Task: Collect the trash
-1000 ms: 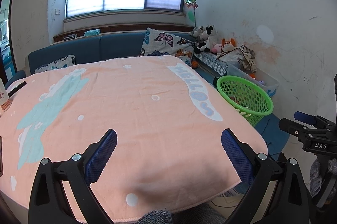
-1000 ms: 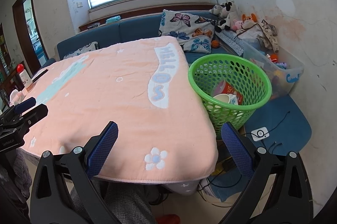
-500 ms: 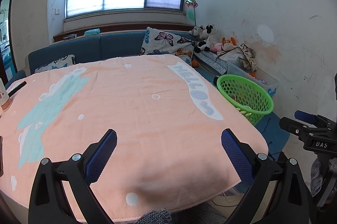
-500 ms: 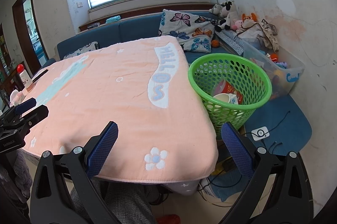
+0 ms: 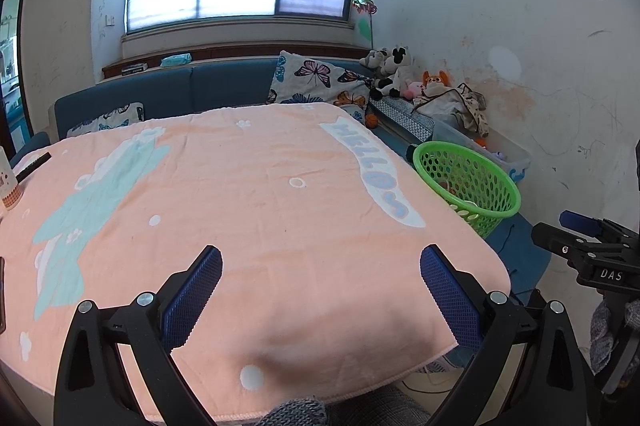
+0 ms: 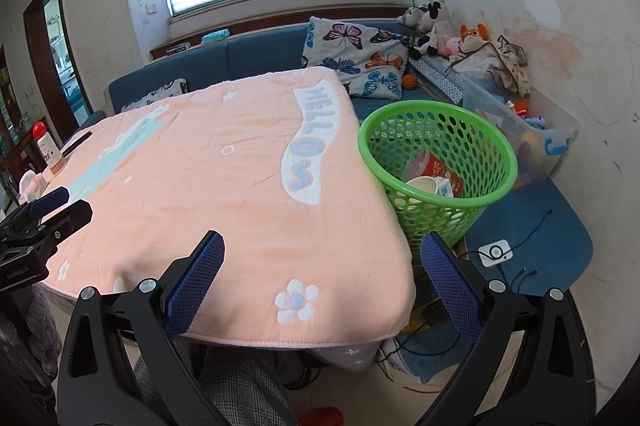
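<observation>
A green mesh basket (image 6: 492,138) stands on the floor at the table's right side; it also shows in the left wrist view (image 5: 496,182). Inside it lie a white paper cup (image 6: 422,186), a red wrapper (image 6: 430,166) and a small carton (image 6: 445,188). My left gripper (image 5: 320,278) is open and empty over the near edge of the peach-clothed table (image 5: 260,194). My right gripper (image 6: 322,266) is open and empty over the table's near right corner (image 6: 320,246), left of the basket. Each gripper shows in the other's view, the left (image 6: 44,214) and the right (image 5: 580,230).
A white bottle with a red cap (image 6: 46,150) and a dark flat object (image 5: 32,166) sit at the table's far left. A blue sofa (image 5: 208,90) with butterfly pillows (image 6: 356,58), soft toys (image 5: 396,70) and a clear storage bin (image 6: 548,134) line the back and right wall. Cables (image 6: 516,254) lie on the blue mat.
The left wrist view has shifted slightly, so the basket sits a little farther right and smaller. The right gripper has hardly moved. Both stay open.
</observation>
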{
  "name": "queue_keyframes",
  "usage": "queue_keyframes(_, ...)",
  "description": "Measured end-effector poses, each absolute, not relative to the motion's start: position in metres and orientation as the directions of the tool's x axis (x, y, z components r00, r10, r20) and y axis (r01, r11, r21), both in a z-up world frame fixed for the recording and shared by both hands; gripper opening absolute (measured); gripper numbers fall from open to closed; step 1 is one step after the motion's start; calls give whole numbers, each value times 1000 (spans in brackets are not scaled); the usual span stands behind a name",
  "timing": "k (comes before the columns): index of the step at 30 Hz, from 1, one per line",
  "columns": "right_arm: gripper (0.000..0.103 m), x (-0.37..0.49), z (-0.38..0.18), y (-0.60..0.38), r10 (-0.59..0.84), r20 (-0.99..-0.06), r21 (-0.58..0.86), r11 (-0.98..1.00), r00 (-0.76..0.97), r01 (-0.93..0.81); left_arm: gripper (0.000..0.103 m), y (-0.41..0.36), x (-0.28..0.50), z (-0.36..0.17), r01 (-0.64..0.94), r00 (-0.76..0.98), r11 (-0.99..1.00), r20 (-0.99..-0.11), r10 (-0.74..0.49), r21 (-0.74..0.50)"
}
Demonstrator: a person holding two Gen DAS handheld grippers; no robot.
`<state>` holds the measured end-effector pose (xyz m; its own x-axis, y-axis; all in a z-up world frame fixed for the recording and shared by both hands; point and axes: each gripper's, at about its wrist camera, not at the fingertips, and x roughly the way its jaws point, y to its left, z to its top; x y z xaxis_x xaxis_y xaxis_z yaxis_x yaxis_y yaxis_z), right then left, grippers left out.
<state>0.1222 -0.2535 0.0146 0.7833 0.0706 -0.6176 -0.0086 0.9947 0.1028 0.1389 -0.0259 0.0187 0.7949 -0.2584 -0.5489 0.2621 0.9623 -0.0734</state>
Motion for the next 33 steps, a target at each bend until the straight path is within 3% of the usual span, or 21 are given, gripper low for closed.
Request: queue_keyframes(33,98,118,16,-251,82,-603,110,994,793,-20,96,-27,132,27,252,825,967,-513,-238,-42)
